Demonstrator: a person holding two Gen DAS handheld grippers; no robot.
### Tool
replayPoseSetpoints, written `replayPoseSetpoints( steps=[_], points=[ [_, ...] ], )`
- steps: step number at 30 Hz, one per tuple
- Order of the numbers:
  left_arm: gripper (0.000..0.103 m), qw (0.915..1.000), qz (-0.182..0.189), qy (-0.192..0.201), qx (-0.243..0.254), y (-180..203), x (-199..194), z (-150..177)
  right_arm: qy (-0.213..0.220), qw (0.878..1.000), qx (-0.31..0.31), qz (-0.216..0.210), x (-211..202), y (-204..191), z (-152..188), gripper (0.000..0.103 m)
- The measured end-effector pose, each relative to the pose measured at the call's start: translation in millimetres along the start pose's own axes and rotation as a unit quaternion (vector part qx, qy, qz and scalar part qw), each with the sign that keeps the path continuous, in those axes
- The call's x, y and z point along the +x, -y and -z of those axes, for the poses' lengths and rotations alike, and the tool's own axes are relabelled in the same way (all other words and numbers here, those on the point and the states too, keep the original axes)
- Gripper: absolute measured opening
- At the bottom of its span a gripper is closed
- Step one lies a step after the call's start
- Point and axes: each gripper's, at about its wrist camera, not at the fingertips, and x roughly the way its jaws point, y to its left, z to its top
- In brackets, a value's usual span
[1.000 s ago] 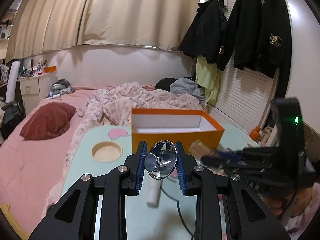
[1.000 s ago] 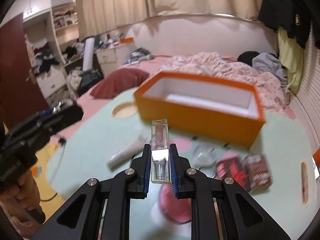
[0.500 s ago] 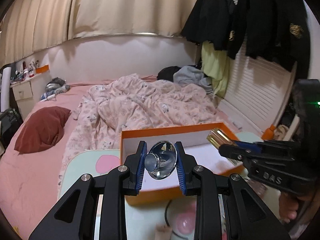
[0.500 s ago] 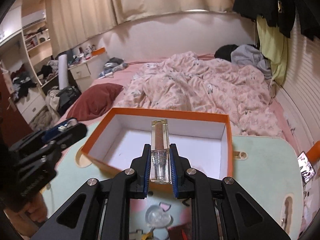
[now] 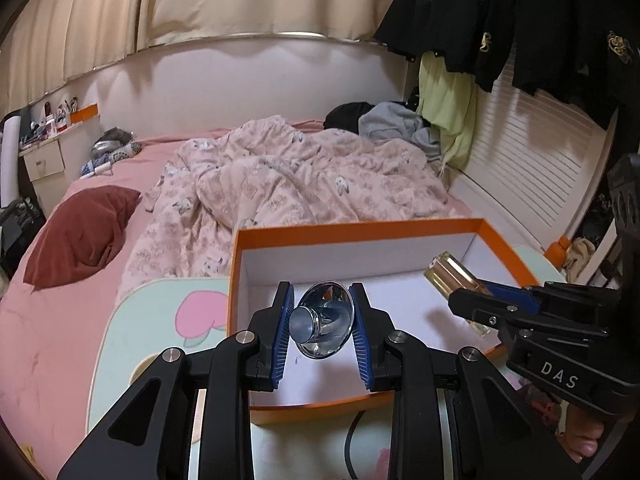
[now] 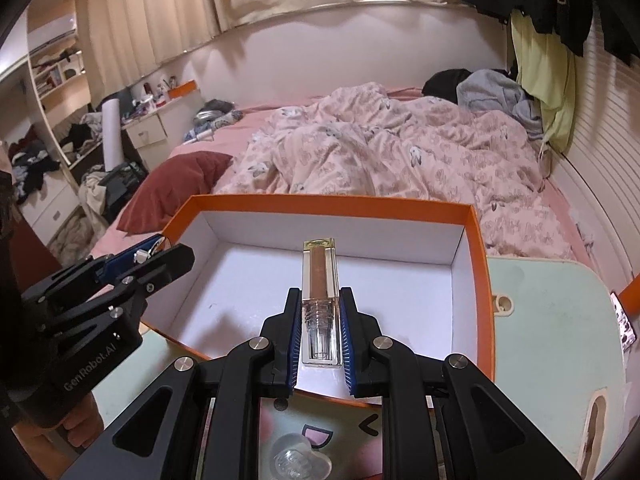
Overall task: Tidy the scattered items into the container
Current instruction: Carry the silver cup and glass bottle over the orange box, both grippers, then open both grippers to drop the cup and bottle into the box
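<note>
An orange box (image 5: 502, 240) with a white inside stands on the pale green table (image 5: 160, 300); its rim (image 6: 478, 280) fills the middle of the right wrist view. My left gripper (image 5: 322, 326) is shut on a shiny chrome cap-like piece (image 5: 324, 320), held over the box's near left part. My right gripper (image 6: 320, 332) is shut on a clear lip gloss tube (image 6: 319, 280) with a rose-gold core, hovering above the box floor. In the left wrist view the tube (image 5: 450, 272) and right gripper come in from the right.
A clear heart-shaped item (image 6: 298, 458) lies on the table under my right gripper. A black cable (image 5: 352, 436) runs beside the box's near wall. Behind the table is a bed with a pink quilt (image 5: 300, 184). Dark jackets (image 5: 560, 20) hang at right.
Both grippers have moved forward from the table's scattered items to above the orange box, each keeping its object. The box now fills the lower middle of both views.
</note>
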Motion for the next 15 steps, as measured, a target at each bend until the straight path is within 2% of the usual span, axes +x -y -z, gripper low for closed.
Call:
replayPoseSetpoints(
  steps=[15],
  points=[
    [0.029,0.9999,0.003,-0.014,-0.006,-3.5,5.8,2.6,0.000,1.000,0.012,0.003,3.6,5.9,-0.1,0.017]
  ],
)
